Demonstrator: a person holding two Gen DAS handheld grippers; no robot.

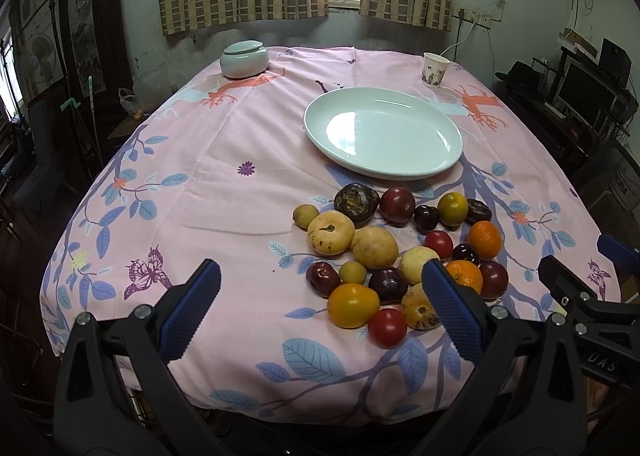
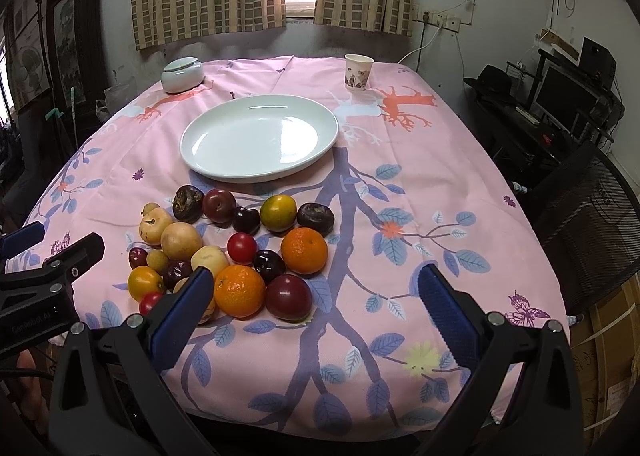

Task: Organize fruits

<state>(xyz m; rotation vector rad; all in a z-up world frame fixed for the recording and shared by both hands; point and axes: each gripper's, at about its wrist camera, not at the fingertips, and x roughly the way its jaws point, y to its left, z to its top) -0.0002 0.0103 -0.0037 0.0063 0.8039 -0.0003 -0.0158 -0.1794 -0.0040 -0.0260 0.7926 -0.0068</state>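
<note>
The fruits (image 1: 400,252) lie in a loose cluster on the pink printed cloth of the surface (image 1: 224,192), just in front of the empty oval white plate (image 1: 384,132); none is on the plate. The left wrist view looks over bare cloth to the left of the pile and shows the near fruits best: a yellow-orange one (image 1: 353,305), a small red one (image 1: 387,327) and a speckled yellow one (image 1: 420,312) partly behind its right finger. The right wrist view shows instead the cloth to the right of the pile, a large mandarin (image 2: 239,290) and a dark red plum (image 2: 289,297) at the near edge, and a second mandarin (image 2: 304,250) behind them. Both views take in a lidded celadon jar (image 1: 244,58) and a paper cup (image 1: 435,69) at the far end. The left tongs (image 1: 320,312) hover low over the near edge, spread wide and holding nothing. The right tongs (image 2: 316,316) hover likewise beside them, fingers spread and empty, the left finger crossing the pile's near corner. Each pair appears at the edge of the other's view.
</note>
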